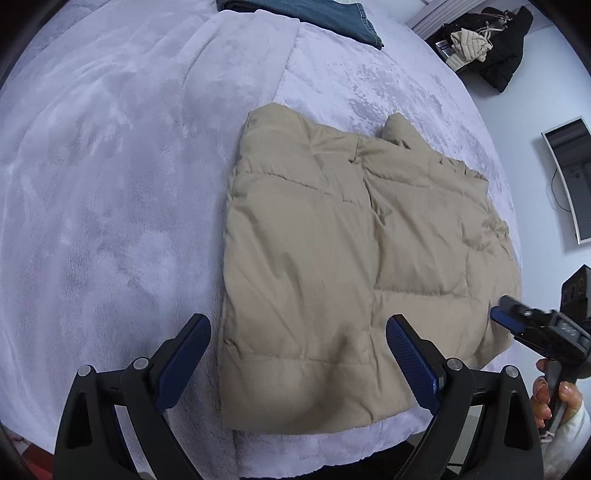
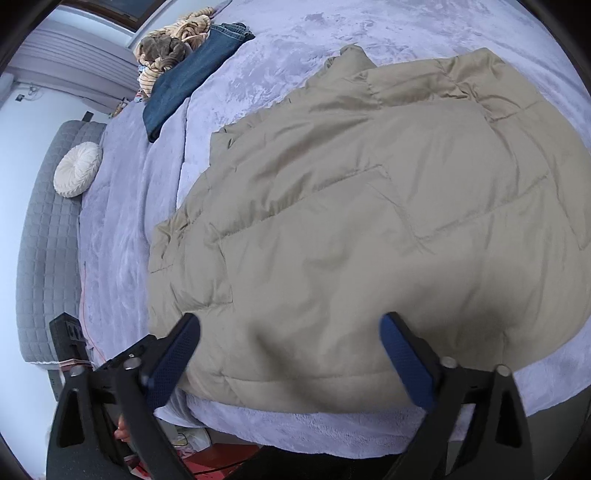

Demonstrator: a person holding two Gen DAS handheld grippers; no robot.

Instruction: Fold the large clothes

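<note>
A beige quilted puffer jacket lies folded flat on a lavender plush bed cover; it fills the right wrist view. My left gripper is open and empty, hovering over the jacket's near left hem. My right gripper is open and empty over the jacket's near edge. It also shows at the right edge of the left wrist view, held by a hand, near the jacket's right side.
Folded blue jeans lie at the far side of the bed, also in the right wrist view, beside plush toys. A round cream cushion leans on the grey headboard. Dark clothes are piled off the bed.
</note>
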